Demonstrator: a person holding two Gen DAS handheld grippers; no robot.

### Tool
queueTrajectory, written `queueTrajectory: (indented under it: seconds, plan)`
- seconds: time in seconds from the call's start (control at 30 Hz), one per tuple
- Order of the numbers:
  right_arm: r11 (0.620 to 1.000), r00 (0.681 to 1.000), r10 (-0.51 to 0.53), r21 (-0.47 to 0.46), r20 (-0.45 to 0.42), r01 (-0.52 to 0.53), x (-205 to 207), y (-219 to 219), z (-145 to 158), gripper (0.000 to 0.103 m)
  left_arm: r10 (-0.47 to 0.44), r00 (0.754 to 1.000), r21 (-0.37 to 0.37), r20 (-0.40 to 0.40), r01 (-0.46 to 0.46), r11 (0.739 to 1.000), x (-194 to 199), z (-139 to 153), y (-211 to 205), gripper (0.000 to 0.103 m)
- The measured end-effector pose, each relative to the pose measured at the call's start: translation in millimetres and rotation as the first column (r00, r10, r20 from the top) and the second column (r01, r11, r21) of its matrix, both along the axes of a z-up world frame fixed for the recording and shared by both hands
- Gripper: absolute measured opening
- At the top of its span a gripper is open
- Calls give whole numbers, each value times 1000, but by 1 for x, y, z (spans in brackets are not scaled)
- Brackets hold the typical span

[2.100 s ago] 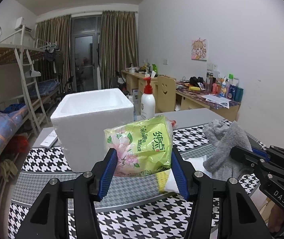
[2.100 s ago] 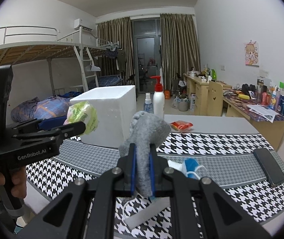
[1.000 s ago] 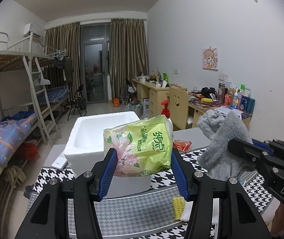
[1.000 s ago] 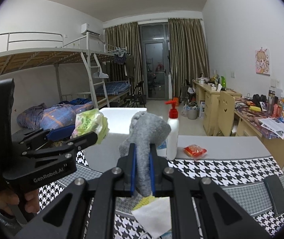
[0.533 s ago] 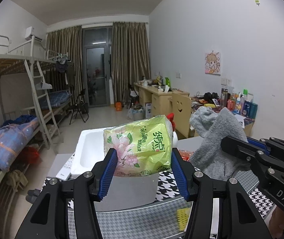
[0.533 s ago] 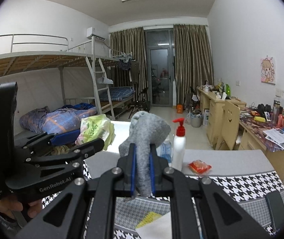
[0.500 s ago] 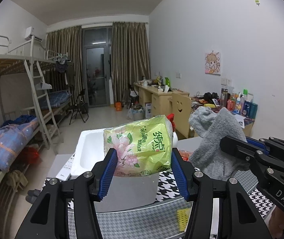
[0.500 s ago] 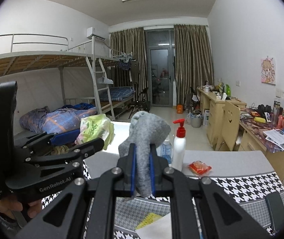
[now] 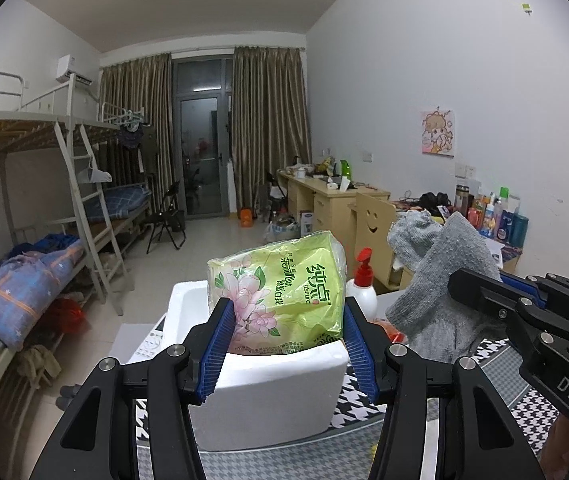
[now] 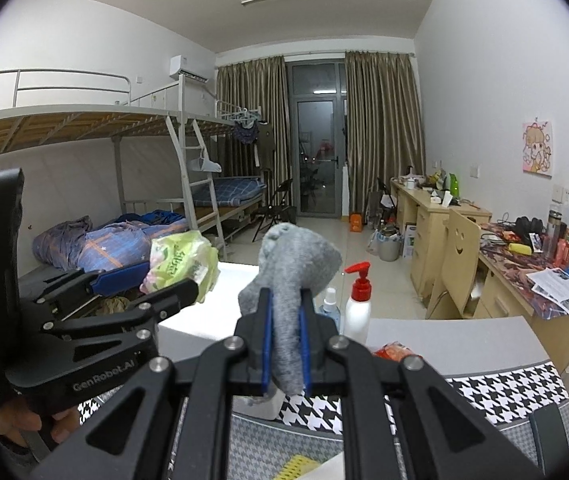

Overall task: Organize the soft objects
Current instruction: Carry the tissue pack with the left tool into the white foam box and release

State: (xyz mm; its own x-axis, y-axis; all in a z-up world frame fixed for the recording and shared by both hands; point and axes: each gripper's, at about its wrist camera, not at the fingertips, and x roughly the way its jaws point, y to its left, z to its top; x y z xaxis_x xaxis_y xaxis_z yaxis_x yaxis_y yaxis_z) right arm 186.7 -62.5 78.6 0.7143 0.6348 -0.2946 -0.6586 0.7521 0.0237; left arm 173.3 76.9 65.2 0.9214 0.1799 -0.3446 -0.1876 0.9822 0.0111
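Note:
My left gripper point(image 9: 284, 312) is shut on a green tissue pack point(image 9: 280, 292) with pink flowers and holds it above the open white foam box point(image 9: 268, 392). My right gripper point(image 10: 284, 316) is shut on a grey sock point(image 10: 292, 272), held in the air to the right of the box. The sock point(image 9: 440, 280) and the right gripper's body also show at the right of the left wrist view. The tissue pack point(image 10: 180, 264) and the left gripper show at the left of the right wrist view, over the foam box point(image 10: 220, 304).
The table has a houndstooth cloth point(image 10: 500, 392). A white pump bottle with a red top point(image 10: 358, 308), a small spray bottle point(image 10: 329, 308) and a red snack packet point(image 10: 394, 350) stand behind the box. A dark phone point(image 10: 552, 428) lies at the right. A yellow brush point(image 10: 296, 468) is near the front.
Both grippers have risen and moved forward with their loads. The foam box now sits right under the tissue pack, and the sock has come closer beside it.

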Motion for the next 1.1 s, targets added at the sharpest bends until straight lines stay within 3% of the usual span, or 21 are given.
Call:
queueTrajectory:
  seconds: [0.4, 1.1]
  plan:
    - [1000, 1000, -12, -9, -6, 12, 16, 19, 6, 15, 50, 999, -18, -20, -51, 999, 24, 3, 16, 56]
    - [999, 998, -12, -41, -63, 10, 50, 51, 5, 15, 120, 982, -38, -146, -127, 991, 77, -21, 50, 56]
